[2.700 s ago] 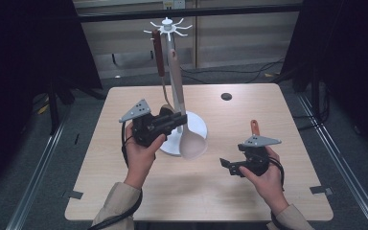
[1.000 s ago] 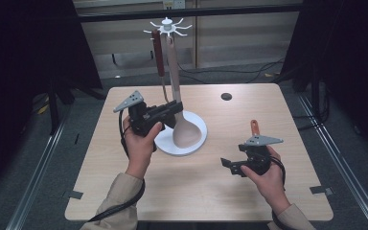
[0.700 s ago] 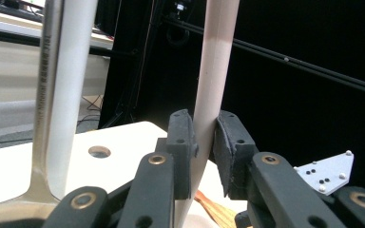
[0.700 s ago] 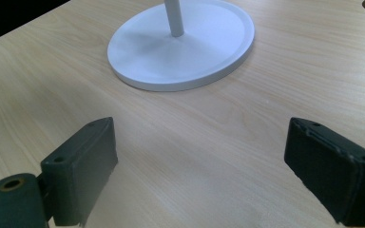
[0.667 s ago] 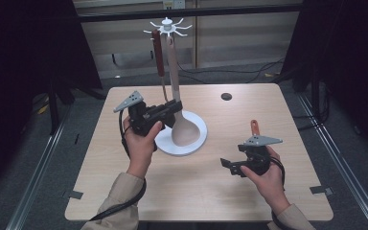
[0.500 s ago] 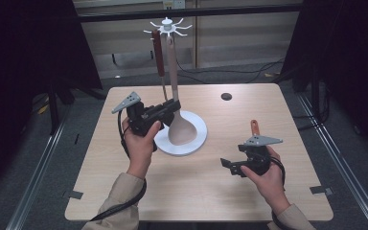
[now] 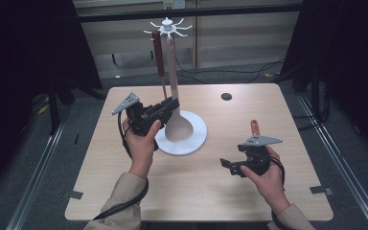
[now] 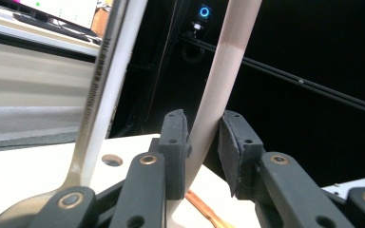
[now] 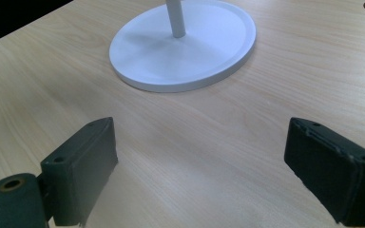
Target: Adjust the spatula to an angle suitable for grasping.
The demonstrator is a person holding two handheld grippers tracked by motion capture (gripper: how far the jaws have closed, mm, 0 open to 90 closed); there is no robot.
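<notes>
The left gripper (image 8: 202,147) has its jaws around the pale handle of a wooden spoon (image 8: 221,80). The handle leans on one jaw, and there is a small gap at the other jaw. The jaws have just been opening, with the handle between them. They are a little apart and do not pinch it.

From above, the wooden spoon (image 7: 175,96) hangs from the white hook rack (image 7: 168,28). Its round bowl end sits low, over the white round base (image 7: 194,143) of the rack. Just beside it hangs a metal spoon (image 7: 159,52) with a brown handle. The left gripper (image 7: 168,106) is right at the spoon, held up off the table (image 7: 201,191).

The right gripper (image 9: 199,161) has its jaws spread wide with nothing between them. It points across the table at the white base (image 9: 218,52). From above, the right gripper (image 7: 230,165) sits low near the front of the table, well apart from the rack. A tool with an orange handle (image 7: 254,127) lies just behind it.
</notes>
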